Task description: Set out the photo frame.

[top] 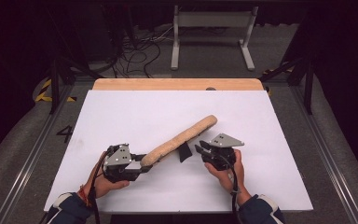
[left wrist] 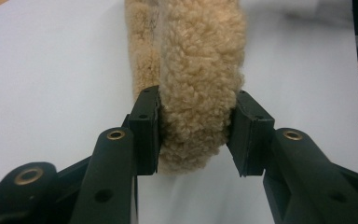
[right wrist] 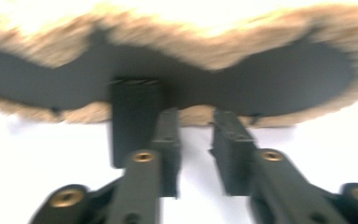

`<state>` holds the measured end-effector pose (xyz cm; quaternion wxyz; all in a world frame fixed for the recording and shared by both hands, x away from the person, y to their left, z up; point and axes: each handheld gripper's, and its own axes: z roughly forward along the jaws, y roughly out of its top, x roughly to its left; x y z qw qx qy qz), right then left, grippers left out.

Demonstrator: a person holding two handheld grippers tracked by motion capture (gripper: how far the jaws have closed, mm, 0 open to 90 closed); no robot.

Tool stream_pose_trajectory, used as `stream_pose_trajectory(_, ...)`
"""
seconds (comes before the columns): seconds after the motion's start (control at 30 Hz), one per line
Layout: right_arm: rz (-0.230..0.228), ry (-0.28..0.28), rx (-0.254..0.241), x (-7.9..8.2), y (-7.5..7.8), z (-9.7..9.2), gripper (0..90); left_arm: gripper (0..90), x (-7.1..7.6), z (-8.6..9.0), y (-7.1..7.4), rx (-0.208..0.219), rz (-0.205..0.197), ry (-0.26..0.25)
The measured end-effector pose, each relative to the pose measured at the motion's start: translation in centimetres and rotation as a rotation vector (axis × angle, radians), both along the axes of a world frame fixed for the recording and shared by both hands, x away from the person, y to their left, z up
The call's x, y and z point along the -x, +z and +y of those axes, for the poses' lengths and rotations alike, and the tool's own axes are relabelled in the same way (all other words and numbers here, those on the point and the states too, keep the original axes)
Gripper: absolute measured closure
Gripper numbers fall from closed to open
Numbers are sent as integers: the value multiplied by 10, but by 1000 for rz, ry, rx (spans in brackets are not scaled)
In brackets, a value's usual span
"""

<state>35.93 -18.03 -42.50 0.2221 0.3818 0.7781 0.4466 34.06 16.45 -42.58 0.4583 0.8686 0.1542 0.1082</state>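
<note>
You have one fleece pad [top: 182, 137] on the white board [top: 121, 112], one black strap [top: 184, 151] hanging off its underside, and two grippers, one in each of your hands.

The pad lies slantwise across the middle of the board, its near end toward your left hand, its far end pointing up and away to the right. Your left gripper [top: 142, 164] has that near end clamped between its pads; in the left gripper view [left wrist: 196, 135] the curly pile bulges out between the two jaws.

Your right gripper [top: 200, 148] sits just beside the pad's middle, close to the strap. Its jaws stand a narrow gap apart with nothing between them; in the right gripper view [right wrist: 196, 140] the strap [right wrist: 133, 121] lies just beside one jaw, not gripped.

The pad [left wrist: 191, 60] is long, tan and woolly on top, with a dark lining showing along its underside [right wrist: 177, 74].

Beyond the pad, a wooden table edge [top: 177, 84] borders the board.
</note>
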Motion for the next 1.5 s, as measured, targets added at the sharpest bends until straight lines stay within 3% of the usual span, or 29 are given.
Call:
stream_pose_trajectory(0.1, 3, -38, -16, -8, 4, -12, 842, 606, 4, -2, 1, -4, -6, -3)
stream_pose_trajectory(0.3, 4, -58, -53, -17, 14, -24, 845, 620, 10, -8, 2, -19, -9, -9)
stream_pose_trajectory(0.43, 16, -51, -39, -25, 17, -22, 844, 630, 15, -10, 3, -28, -11, -15)
stream_pose_trajectory(0.57, 39, -39, -21, -31, 14, -18, 897, 637, 19, -14, 3, -30, -4, -24)
stream_pose_trajectory(0.93, 36, 38, 6, -42, 20, 3, 900, 641, 27, -21, 2, -24, -4, -37)
stream_pose_trajectory(1.5, 62, 49, 56, -59, 24, 17, 898, 646, 36, -41, 1, -15, 2, -77)
